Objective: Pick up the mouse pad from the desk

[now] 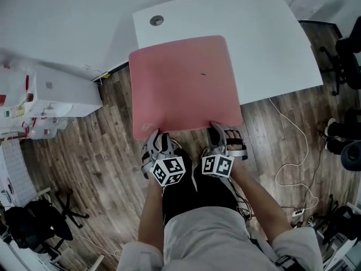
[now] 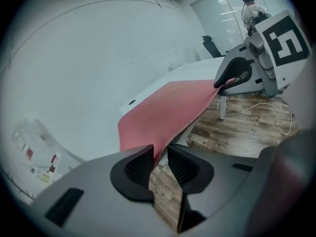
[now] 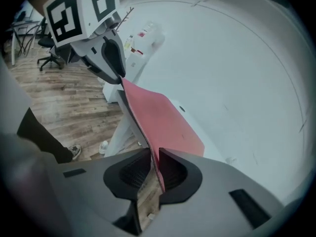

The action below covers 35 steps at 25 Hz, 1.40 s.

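A large pink mouse pad (image 1: 180,83) lies across the white desk (image 1: 259,44), its near edge hanging past the desk's front. My left gripper (image 1: 158,135) is shut on the pad's near left corner, my right gripper (image 1: 217,130) on its near right corner. In the left gripper view the stitched pad edge (image 2: 170,110) runs between the left gripper (image 2: 159,159) pads and over to the right gripper (image 2: 232,80). In the right gripper view the pad (image 3: 163,122) is pinched in the right gripper (image 3: 154,164), with the left gripper (image 3: 116,63) at the far corner. The gripped edge hangs above the wooden floor.
A round cable hole (image 1: 157,20) sits in the desk's far left corner. White cable (image 1: 293,151) and a power strip (image 1: 296,212) lie on the floor at right, near dark office chairs (image 1: 350,55). A white cabinet (image 1: 56,92) with small items stands at left.
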Motion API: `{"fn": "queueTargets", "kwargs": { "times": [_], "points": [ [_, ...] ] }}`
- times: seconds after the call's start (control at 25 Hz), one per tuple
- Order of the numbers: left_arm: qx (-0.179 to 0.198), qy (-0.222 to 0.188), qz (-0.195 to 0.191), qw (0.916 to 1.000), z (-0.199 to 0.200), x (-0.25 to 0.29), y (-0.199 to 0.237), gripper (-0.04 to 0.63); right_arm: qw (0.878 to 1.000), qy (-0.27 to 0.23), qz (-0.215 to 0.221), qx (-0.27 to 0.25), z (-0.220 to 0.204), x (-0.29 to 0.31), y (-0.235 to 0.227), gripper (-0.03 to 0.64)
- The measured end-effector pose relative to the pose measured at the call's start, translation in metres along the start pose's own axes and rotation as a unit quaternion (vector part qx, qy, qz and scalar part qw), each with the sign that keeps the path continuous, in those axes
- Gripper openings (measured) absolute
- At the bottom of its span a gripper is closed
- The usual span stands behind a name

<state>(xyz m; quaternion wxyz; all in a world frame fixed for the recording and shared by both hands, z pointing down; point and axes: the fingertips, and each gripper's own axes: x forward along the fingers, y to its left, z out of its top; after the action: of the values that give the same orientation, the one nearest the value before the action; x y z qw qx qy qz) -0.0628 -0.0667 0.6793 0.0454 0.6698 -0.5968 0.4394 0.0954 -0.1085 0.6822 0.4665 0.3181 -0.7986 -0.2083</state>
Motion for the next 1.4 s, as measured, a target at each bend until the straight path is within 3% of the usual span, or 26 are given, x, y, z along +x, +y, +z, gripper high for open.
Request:
{"fn": "queueTargets", "kwargs": {
  "times": [0.28,0.68,1.16,1.4],
  "points": [
    [0.005,0.024,-0.046,0.9986,0.002,0.005,0.003,0.072,0.998,0.016,0.037,0.052,0.007,0.006,-0.007,0.078],
    [-0.009,0.038,-0.129,0.9908,0.011,0.026,0.011,0.044,0.997,0.04,0.046,0.056,0.023,0.02,-0.034,0.072],
    [-0.014,0.045,-0.177,0.9831,0.04,0.057,0.039,0.037,0.995,0.072,0.064,0.041,0.042,0.037,-0.069,0.063],
    [-0.01,0.026,-0.188,0.9818,0.056,0.064,0.059,0.031,0.994,0.071,0.053,0.066,0.061,0.043,-0.094,0.058]
  ]
}}
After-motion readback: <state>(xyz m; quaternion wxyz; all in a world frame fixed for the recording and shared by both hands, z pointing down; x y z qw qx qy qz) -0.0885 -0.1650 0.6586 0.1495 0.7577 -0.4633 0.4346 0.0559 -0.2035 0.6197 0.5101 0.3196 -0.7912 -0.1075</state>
